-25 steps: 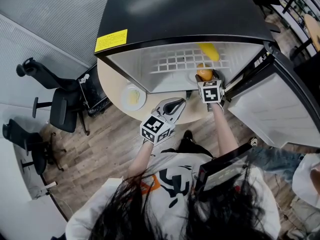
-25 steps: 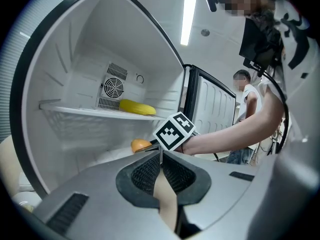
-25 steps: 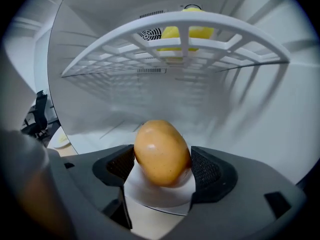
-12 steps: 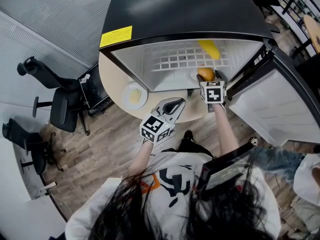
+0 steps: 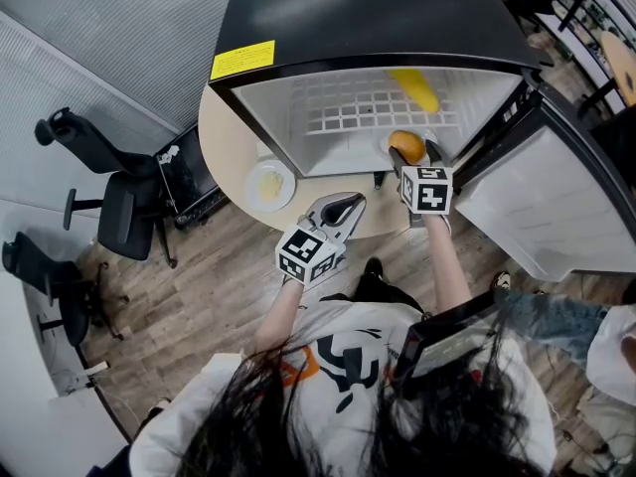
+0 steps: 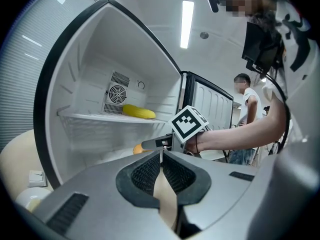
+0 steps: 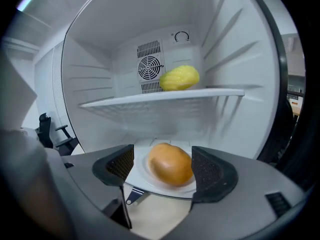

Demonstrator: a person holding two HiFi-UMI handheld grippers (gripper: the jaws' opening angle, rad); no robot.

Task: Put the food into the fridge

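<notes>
Food (image 7: 171,164), one orange-brown rounded lump, sits on a white plate (image 7: 140,173) low in the open fridge (image 5: 378,18), at the front of its floor and under the single wire shelf (image 7: 150,100). My right gripper (image 7: 162,159) reaches into the opening with its jaws wide apart, and the plate with the lump lies right between them, one pad on each side. One yellow piece (image 7: 179,78) lies at the back of that shelf, in front of the fan grille, well above and beyond my jaws. That makes two pieces of food inside the fridge. My left gripper (image 6: 160,156) hangs outside the fridge by the near edge of the round desk (image 5: 227,157), its jaws pressed together with nothing in them. A second plate (image 5: 283,195), with something pale yellow on it, rests at the desk's near edge beside the fridge's left wall.
</notes>
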